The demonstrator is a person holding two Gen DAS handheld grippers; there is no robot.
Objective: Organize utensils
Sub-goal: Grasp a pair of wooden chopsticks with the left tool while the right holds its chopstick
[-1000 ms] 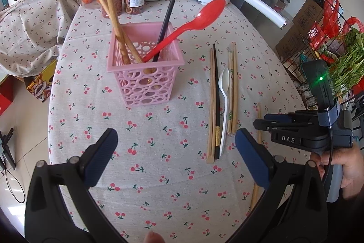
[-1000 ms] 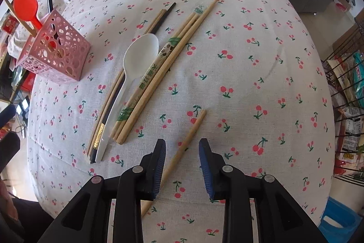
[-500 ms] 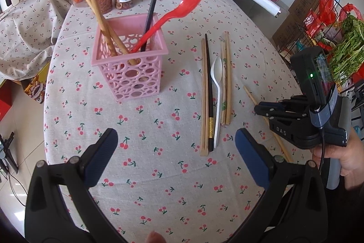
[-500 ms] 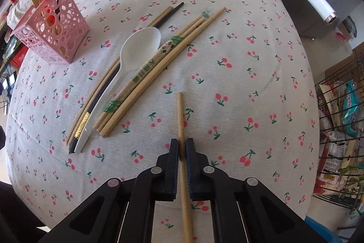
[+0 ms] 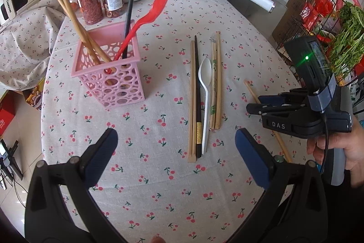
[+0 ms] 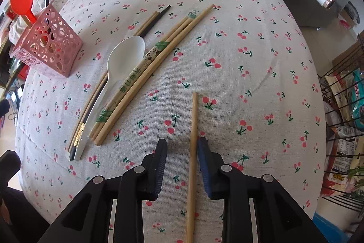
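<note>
**A:** How far along was the tidying, starting from the nearest things?

**B:** Nearest, in the right wrist view, the right tongs (image 6: 182,147) pointed almost straight down at the table (image 6: 261,56). Their jaws had just been opening and stood narrowly apart. A single loose chopstick (image 6: 193,124) lay between them, running toward 12 o'clock, close against the right pad, not clamped. It rested on the cherry-print cloth, so I judged it not yet collected.

**A:** And the other tongs?

**B:** The left tongs (image 5: 175,149) hung wide apart and held nothing.

**A:** What else was waiting?

**B:** Toward 11 o'clock from the loose chopstick, a row lay side by side on the cloth: a white spoon (image 6: 122,60), a black chopstick (image 6: 157,19), plain wooden chopsticks (image 6: 145,25) and a paper-wrapped pair (image 6: 136,74). All looked untouched.

**A:** Anything already put away?

**B:** Farther off, at 10 o'clock, the pink basket (image 6: 45,47) stood upright. It held a red spoon (image 5: 154,10), wooden chopsticks (image 5: 75,17) and one black one. By my reckoning, less than half was done.
</note>
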